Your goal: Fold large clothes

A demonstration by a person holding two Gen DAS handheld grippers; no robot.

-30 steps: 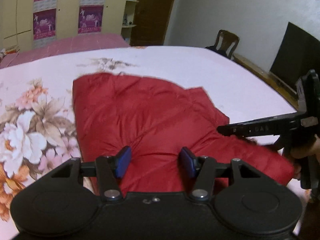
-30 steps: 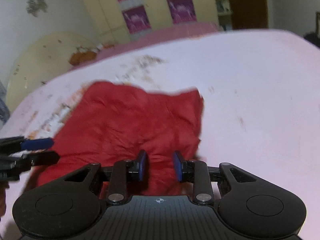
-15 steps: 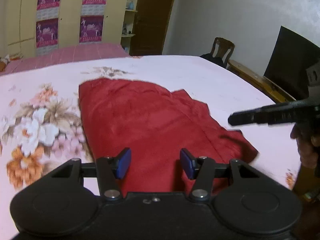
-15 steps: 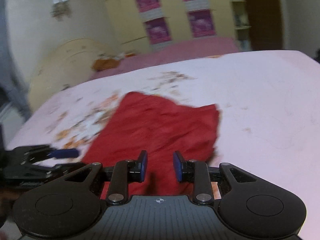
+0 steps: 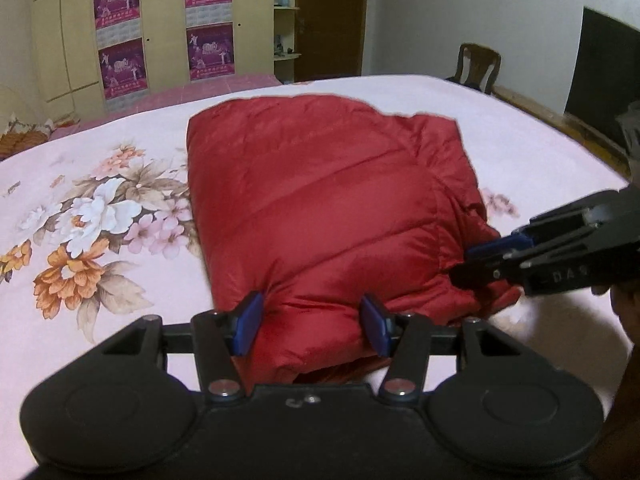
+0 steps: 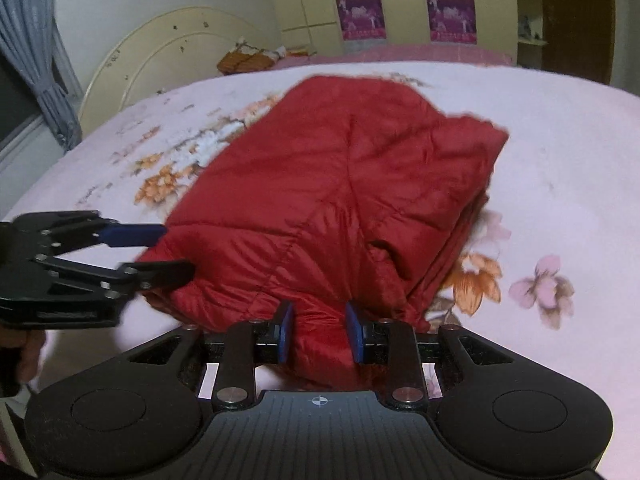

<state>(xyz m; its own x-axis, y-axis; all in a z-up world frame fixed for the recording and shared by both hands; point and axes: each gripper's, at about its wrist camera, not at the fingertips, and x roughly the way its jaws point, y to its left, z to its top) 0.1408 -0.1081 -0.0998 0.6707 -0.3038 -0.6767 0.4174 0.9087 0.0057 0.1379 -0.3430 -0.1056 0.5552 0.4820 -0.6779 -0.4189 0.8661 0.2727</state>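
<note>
Change since earlier frames: the red quilted puffer jacket (image 5: 328,216) now lies as a thicker, more compact bundle; a second ago it was spread flatter and wider. Both grippers have shifted across the bed, and each now shows a fold of the near hem between its pads.
Surface: pink bedsheet with a printed flower pattern (image 5: 100,216), covering a wide bed. The jacket lies about mid-bed, its near edge right at the grippers.
Room: cream wardrobe with purple posters (image 5: 120,32) at the far wall; dark wooden door (image 5: 332,16) beside open shelves; wooden chair (image 5: 478,66) past the far right corner of the bed; dark flat panel (image 5: 604,80) against the right wall. The right wrist view adds a cream rounded headboard (image 6: 160,52) and a grey-blue curtain (image 6: 36,52) at far left.
Left gripper (image 5: 312,326): angled down at the hem, blue pads about half apart, a puffed fold of red fabric filling the gap and touching both pads; grasping the jacket.
Right gripper (image 6: 320,336): angled down likewise, pads narrower, clamped on a thick red fold of the hem's right part.
Cross views: each gripper appears side-on in the other's camera, its fingers at the jacket's edge.
Hand (image 5: 624,300): partly seen behind the right gripper's body.
Obstruction: each gripper's black body hides the bed's nearest strip.
Other things: an orange and white bundle (image 6: 252,56) near the headboard, too blurred to name.
</note>
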